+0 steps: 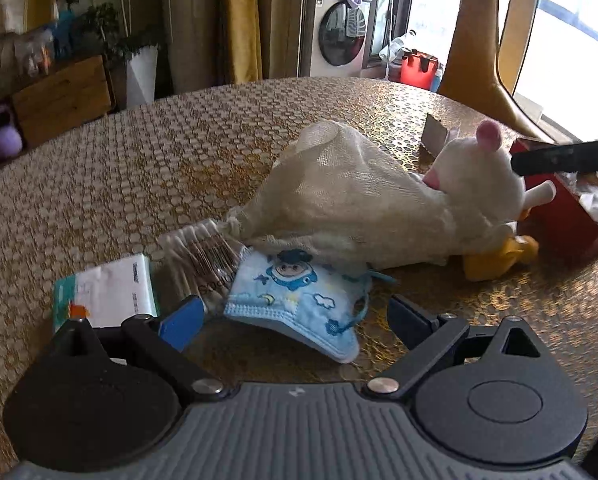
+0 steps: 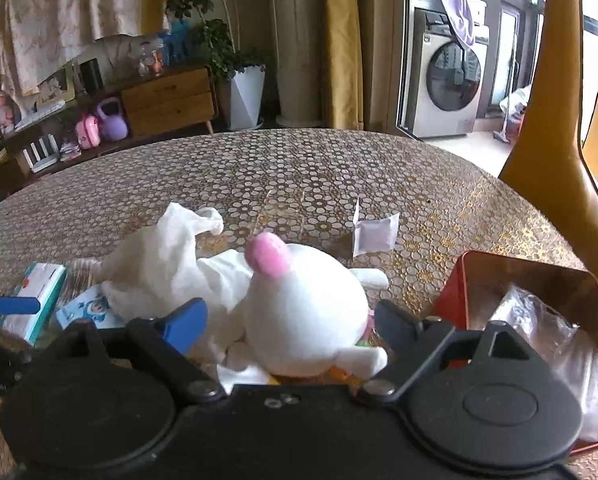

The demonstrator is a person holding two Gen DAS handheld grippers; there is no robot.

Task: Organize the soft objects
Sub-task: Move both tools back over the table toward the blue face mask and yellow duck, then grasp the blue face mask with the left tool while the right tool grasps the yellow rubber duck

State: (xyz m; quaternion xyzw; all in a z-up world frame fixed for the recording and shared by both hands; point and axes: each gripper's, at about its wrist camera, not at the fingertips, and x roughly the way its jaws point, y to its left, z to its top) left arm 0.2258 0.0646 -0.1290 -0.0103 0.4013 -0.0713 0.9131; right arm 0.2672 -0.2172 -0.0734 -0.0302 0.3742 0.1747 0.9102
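my left gripper [image 1: 291, 316] has its jaws spread wide with nothing pinched; the blue face mask [image 1: 299, 304] lies on the table between the two fingers, low in the middle of the left wrist view, and neither pad presses on it. just left of the mask i see a bundle of cotton swabs [image 1: 203, 256], and left of that a tissue pack [image 1: 107, 292], touching the swabs at lower left. above the mask, a pale mesh cloth [image 1: 339, 200] is draped across the centre of the frame, its lower edge overlapping the mask's top. at the cloth's right end lies the white plush toy [image 1: 487, 176] with a pink ear and yellow feet, and beside it at the right edge stands a red box [image 1: 559, 224].

my right gripper [image 2: 291, 320] also has its jaws spread wide. the plush toy [image 2: 303, 308] sits in the gap between the fingers at lower centre of the right wrist view; i cannot see either pad squeezing it. the cloth [image 2: 167, 264] trails off to the toy's left, with the mask [image 2: 87, 312] and tissue pack [image 2: 35, 296] past it at the left edge. the red box [image 2: 511, 284] is at lower right, open, with clear plastic inside. a small white packet [image 2: 375, 234] lies further up the patterned table [image 2: 299, 168], apart from the toy.
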